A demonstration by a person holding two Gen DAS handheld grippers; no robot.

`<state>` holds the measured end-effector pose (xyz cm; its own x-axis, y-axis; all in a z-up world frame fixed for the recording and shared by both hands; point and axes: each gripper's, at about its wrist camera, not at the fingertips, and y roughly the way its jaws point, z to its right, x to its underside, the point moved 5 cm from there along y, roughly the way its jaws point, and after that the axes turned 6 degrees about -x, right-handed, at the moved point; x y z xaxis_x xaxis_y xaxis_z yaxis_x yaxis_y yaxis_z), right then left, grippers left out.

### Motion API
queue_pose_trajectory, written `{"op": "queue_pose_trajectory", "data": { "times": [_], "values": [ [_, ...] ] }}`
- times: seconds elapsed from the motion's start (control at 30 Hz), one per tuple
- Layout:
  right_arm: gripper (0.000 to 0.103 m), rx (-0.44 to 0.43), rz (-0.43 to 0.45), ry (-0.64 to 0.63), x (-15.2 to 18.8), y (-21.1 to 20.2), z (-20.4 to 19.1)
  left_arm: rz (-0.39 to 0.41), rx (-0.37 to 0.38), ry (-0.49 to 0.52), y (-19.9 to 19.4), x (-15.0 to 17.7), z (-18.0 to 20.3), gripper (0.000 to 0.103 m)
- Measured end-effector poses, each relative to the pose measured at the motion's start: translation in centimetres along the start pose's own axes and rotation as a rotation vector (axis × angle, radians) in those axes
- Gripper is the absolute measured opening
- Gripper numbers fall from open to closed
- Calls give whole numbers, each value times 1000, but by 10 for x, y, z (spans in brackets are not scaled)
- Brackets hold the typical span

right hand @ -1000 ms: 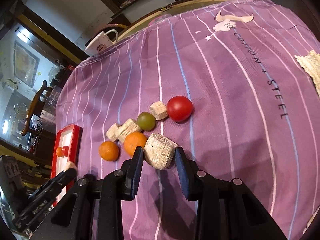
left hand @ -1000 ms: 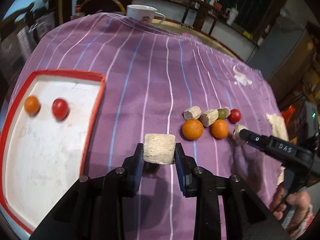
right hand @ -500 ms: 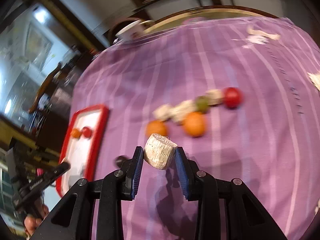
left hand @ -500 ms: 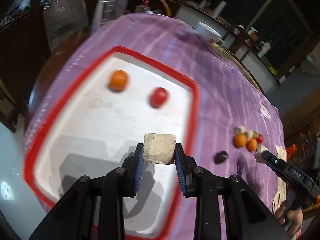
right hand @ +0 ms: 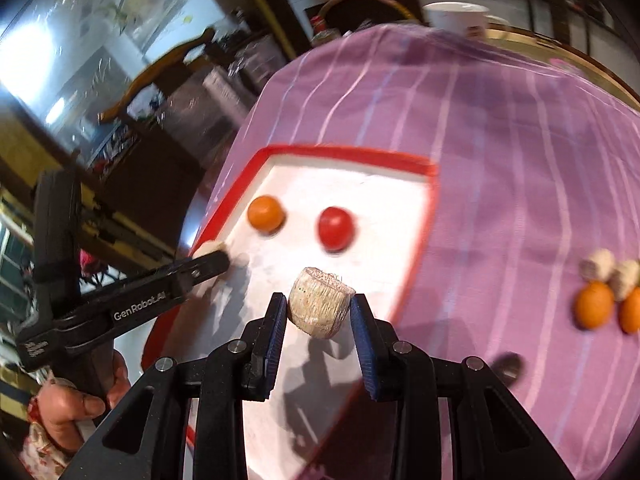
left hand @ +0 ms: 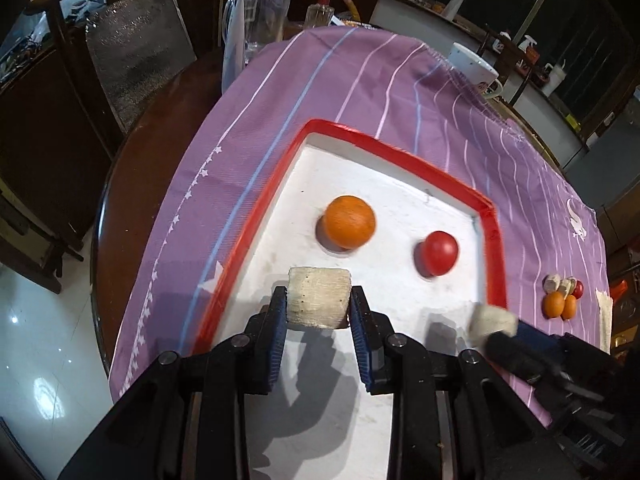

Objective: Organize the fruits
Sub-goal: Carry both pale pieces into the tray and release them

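left gripper: pale fibrous chunk clamped | right gripper: fibrous plug clamped | both carried from cloth to over red-rimmed tray | release judged next

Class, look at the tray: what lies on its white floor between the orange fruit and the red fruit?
Nothing: in the left wrist view, bare white tray floor separates the orange fruit from the red fruit.
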<state>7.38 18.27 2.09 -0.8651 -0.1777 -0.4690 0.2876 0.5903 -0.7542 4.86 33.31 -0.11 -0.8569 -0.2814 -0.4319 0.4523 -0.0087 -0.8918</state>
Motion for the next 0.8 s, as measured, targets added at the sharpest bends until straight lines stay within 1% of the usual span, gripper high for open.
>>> {"op": "queue_pose_trajectory", "data": {
  "times": [0.1,0.27,0.4,0.5,0.57,0.63,0.7,0.8],
  "values": [
    [36,23,-21,-14,1,21,-9,-16,7,3,8,0,-5,29],
    [36,42,-20,-21,0,34,-16,-16,36,-8,9,-3,-12,30],
    [37,51,-15,-12,-5,38,-19,-2,63,-27,1,-6,-19,43],
    [37,62,-8,6,-8,36,-18,15,83,-56,-12,-9,-26,46],
    [37,63,8,23,-10,31,-18,32,76,-66,-22,-9,-30,46],
    [37,61,24,41,-10,24,-17,53,66,-71,-33,-7,-31,52],
    [37,66,39,59,-8,16,-16,71,51,-75,-42,-5,-33,56],
    [37,61,57,89,-2,4,-13,84,21,-69,-55,4,-32,58]
  ]
}}
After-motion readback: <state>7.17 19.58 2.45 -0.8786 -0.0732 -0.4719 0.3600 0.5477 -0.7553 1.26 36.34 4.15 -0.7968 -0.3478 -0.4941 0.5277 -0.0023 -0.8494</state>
